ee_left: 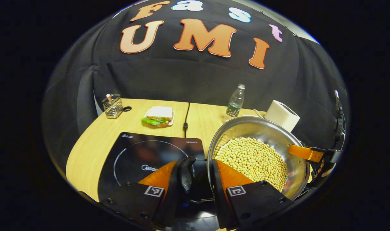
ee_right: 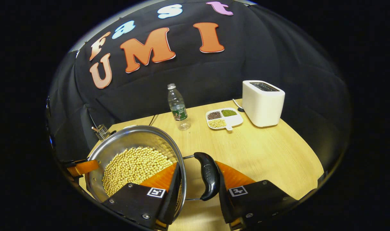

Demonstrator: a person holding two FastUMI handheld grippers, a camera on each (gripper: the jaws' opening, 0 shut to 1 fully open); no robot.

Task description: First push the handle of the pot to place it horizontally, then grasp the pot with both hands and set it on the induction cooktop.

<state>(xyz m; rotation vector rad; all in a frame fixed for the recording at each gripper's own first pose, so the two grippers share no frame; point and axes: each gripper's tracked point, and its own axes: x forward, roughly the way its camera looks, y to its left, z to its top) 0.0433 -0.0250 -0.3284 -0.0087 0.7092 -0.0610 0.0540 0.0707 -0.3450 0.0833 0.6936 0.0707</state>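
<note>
The wooden table point(ee_right: 262, 154) holds your pot point(ee_left: 262, 134) of beans point(ee_left: 252, 158), just right of the cooktop point(ee_left: 143, 157). Your left gripper point(ee_left: 199, 175) straddles one handle point(ee_left: 186, 173) and rim; your right gripper point(ee_right: 198, 179) straddles the other handle point(ee_right: 207, 175). Whether either pair of jaws presses, you cannot tell. Lift unevenly and the beans could spill. The bottle point(ee_right: 178, 107) and toaster point(ee_right: 262, 102) stand clear.

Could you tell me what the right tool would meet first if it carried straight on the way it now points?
Nothing close, it seems: beyond the pot rim and handle between the right tool's fingers lies bare table, then probably the water bottle, though depth is unclear.
</note>
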